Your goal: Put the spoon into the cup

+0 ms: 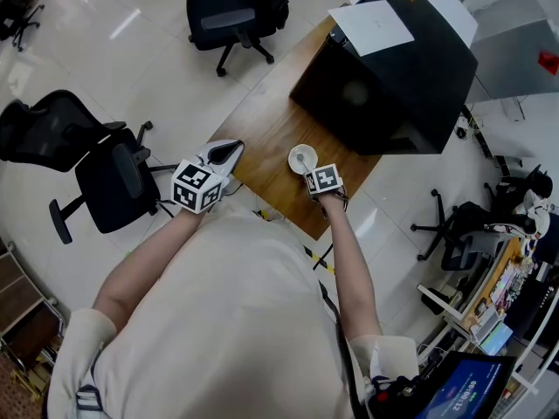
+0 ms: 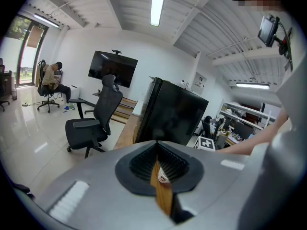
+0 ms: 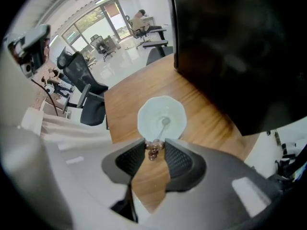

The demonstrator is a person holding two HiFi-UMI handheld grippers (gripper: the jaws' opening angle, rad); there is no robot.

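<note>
White cup (image 1: pixel 302 157): 1 | spoon (image 3: pixel 162 128): 1, pinched in right gripper (image 3: pixel 154 146) jaws | left gripper (image 2: pixel 157 143) jaws together

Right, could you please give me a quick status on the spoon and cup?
Left gripper shut, empty. Right gripper shut on spoon handle. Spoon bowl down in cup. Nothing in the way.
</note>
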